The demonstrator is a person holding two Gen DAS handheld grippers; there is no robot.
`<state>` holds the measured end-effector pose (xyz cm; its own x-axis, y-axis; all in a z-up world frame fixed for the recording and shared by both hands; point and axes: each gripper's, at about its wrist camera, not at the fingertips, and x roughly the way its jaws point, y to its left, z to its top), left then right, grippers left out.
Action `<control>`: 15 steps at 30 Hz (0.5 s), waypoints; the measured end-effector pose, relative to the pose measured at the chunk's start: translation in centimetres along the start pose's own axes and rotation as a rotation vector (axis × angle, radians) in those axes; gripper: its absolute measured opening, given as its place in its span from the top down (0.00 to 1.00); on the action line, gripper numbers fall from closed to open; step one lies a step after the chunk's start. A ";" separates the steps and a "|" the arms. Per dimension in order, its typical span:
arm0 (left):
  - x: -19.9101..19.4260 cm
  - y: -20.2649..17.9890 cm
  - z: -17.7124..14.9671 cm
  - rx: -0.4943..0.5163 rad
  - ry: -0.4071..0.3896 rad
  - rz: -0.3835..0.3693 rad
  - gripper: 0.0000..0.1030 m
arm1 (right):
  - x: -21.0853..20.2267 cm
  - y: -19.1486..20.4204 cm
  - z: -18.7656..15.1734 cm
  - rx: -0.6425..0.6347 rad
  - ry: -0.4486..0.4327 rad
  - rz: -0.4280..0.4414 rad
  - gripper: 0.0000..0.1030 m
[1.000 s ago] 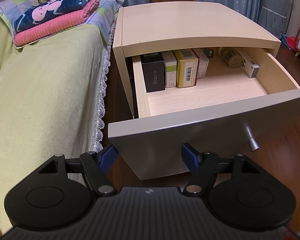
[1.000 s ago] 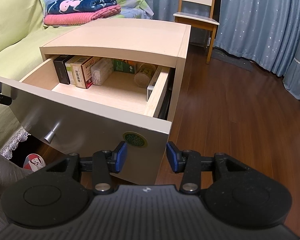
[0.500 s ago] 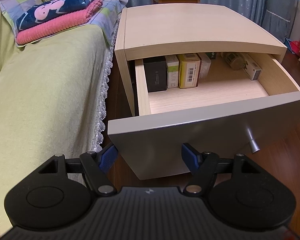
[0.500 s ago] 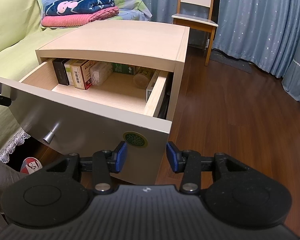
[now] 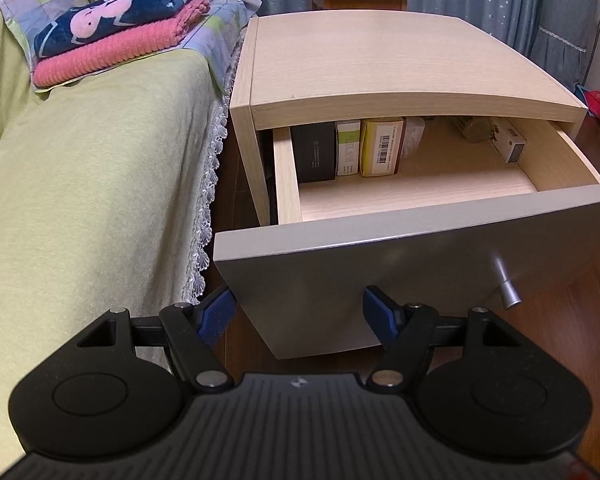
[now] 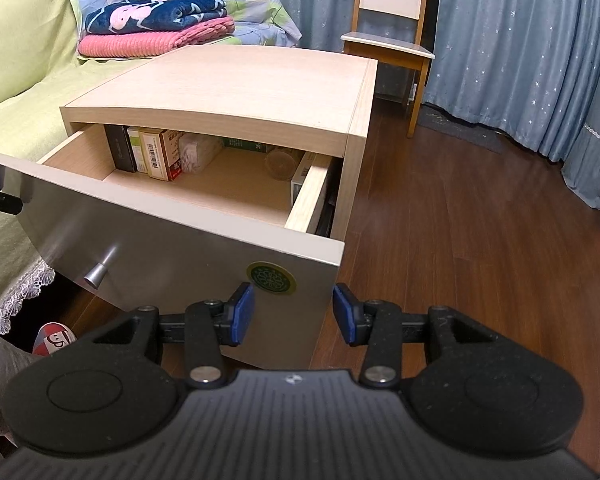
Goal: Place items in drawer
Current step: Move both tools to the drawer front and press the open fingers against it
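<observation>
The light wood nightstand (image 5: 380,60) (image 6: 236,88) has its drawer pulled out, with a grey front panel (image 5: 400,276) (image 6: 172,244) and a metal knob (image 5: 507,292) (image 6: 98,274). Inside stand a black box (image 5: 314,152), a white-green box (image 5: 349,148) and a yellow box (image 5: 382,148); a round jar (image 5: 472,130) and a white box (image 5: 508,144) lie at the right. My left gripper (image 5: 298,316) is open in front of the panel's left corner, holding nothing. My right gripper (image 6: 294,312) is open before the panel's right corner, also holding nothing.
A bed with a green cover (image 5: 80,200) lies left of the nightstand, with folded pink and navy blankets (image 5: 116,40) on it. A wooden chair (image 6: 388,40) stands behind, before blue curtains. A dark wood floor (image 6: 480,240) spreads to the right. A shoe (image 6: 54,338) lies at lower left.
Both cameras have dropped slightly, so the nightstand top hides more of the drawer's contents. The drawer looks a little less pulled out. Both grippers stay open.
</observation>
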<state>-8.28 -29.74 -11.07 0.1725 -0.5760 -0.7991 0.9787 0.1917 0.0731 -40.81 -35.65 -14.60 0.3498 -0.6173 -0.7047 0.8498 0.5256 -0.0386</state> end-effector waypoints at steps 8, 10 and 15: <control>0.9 0.1 0.3 -0.003 0.003 0.003 0.31 | 0.7 -0.1 0.5 -0.002 -0.003 -0.009 0.62; 1.0 -0.1 0.3 -0.003 0.004 0.012 0.31 | 0.9 -0.1 0.6 -0.004 -0.004 -0.011 0.62; 0.8 -0.6 0.3 -0.047 0.018 0.037 0.31 | 1.1 -0.3 1.0 0.023 -0.008 -0.016 0.62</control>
<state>-8.69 -30.54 -11.59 0.2064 -0.5530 -0.8072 0.9652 0.2505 0.0752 -40.28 -37.02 -14.64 0.3395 -0.6302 -0.6982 0.8641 0.5022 -0.0331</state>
